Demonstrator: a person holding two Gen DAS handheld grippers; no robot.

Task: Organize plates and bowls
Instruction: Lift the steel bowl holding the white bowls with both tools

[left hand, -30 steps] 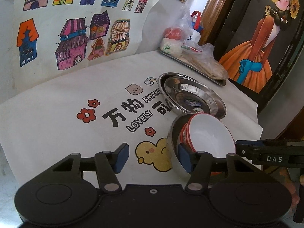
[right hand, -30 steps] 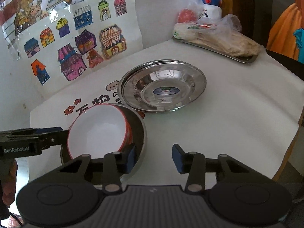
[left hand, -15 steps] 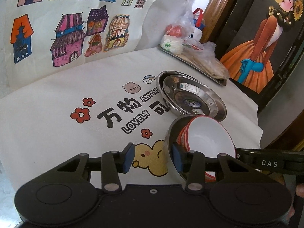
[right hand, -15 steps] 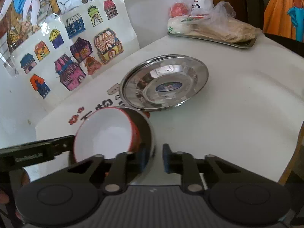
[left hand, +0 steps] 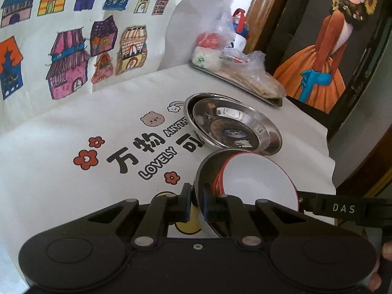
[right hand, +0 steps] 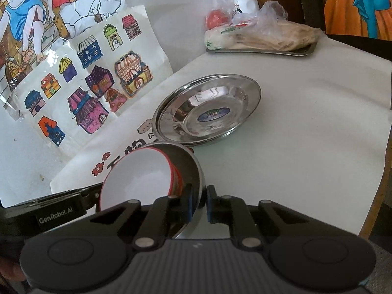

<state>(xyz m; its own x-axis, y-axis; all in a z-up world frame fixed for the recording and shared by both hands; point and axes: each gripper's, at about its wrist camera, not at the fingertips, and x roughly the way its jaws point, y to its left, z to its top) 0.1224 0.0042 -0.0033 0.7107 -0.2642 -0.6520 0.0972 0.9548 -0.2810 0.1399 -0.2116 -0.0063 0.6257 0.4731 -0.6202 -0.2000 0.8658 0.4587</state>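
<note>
A steel bowl (left hand: 208, 169) with a red-rimmed white bowl (left hand: 257, 183) nested in it sits near the table's front edge. My left gripper (left hand: 196, 203) is closing its jaws on the steel bowl's near rim, and the pads press on it. On the opposite side, my right gripper (right hand: 199, 203) is shut on the steel bowl (right hand: 188, 164) at its rim, beside the white bowl (right hand: 137, 178). Behind lie stacked steel plates (left hand: 232, 127), also in the right wrist view (right hand: 208, 115). I cannot tell whether the bowl is off the table.
A metal tray (right hand: 303, 51) with bagged food stands at the table's far corner by a bottle. Drawings of houses hang on the wall (left hand: 73, 61) behind. The printed white tablecloth (left hand: 73, 196) ends close on the right, by a painted dark panel (left hand: 330, 49).
Both grippers went from open beside the steel bowl to shut on its rim, the right one first. The right wrist view has rolled.
</note>
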